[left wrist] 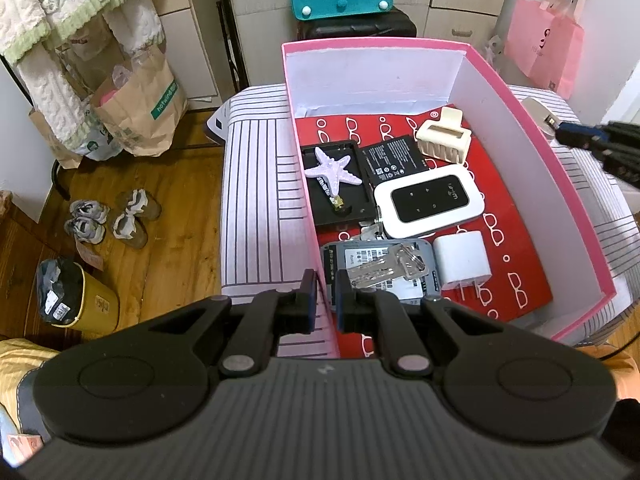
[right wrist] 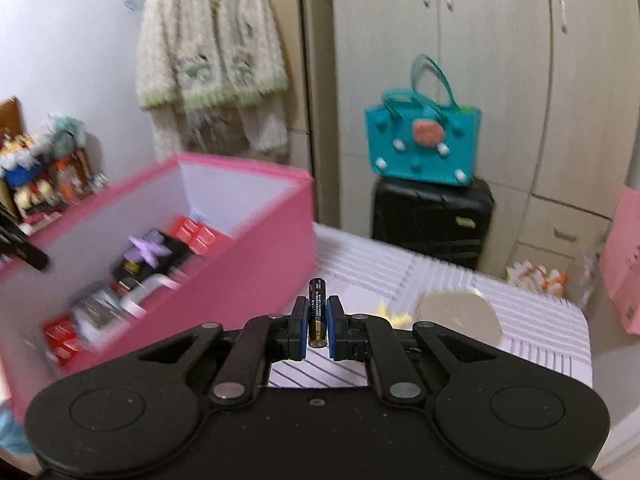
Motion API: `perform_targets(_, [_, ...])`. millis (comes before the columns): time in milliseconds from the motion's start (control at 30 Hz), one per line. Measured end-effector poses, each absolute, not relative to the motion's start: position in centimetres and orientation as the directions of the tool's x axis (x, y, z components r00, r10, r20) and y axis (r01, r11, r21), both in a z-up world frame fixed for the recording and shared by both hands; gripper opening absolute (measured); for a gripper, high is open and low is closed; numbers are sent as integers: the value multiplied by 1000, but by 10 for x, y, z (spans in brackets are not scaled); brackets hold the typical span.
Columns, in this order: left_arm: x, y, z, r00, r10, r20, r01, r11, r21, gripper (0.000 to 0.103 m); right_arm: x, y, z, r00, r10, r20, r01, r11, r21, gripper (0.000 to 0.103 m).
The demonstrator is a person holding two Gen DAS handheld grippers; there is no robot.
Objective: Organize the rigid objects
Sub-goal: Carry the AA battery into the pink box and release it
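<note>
The left tool (left wrist: 324, 280) is pinched nearly shut on the near wall of the pink box (left wrist: 544, 128), one pad inside and one outside. The right tool (right wrist: 317, 312) is clamped on a black battery (right wrist: 317, 312) standing upright between its pads, above the striped table (right wrist: 520, 320), with the box at its 9 o'clock. Inside the box lie a starfish (left wrist: 334, 170), a white router (left wrist: 428, 204), keys (left wrist: 384, 266) and a charger (left wrist: 460, 258).

Black tool (right wrist: 317, 322), blue pads (right wrist: 303, 320)
</note>
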State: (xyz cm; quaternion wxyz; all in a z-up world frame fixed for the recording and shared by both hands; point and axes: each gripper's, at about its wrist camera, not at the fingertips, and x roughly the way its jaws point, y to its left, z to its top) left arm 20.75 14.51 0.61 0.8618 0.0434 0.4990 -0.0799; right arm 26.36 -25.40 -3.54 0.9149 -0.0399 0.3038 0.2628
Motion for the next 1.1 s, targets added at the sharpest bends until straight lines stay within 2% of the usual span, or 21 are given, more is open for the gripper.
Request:
perform_targets(167, [204,146,5,502,-100,-859,181,983,-8,7,256,-234,-3,618,569,-543,-601,787,140,11])
perform_targets(300, [203,146,6,509,-99,-855,185,983,-4,7,253,-207,8,554,614,-562,-673,728,133,11])
perform_targets(600, [201,149,6,515,-114,-849,200,980,-10,7,255,-146,-4,590,447,-672,-701,697,-152,11])
perform_targets(700, [199,149,6,520,-120,-846,210,978,-9,7,256,-143,-2,594,424,-684,-704,686,-185,11])
perform_targets(900, [199,151,6,523,-132,-842,217,976,-18,7,264,-140,-5,586,386,-712,-675,718,-167,11])
perform_targets(1100, [198,150,6,521,-135,-842,216,976,-23,8,272,-158,5,535,471,-701,-651,759,13,12])
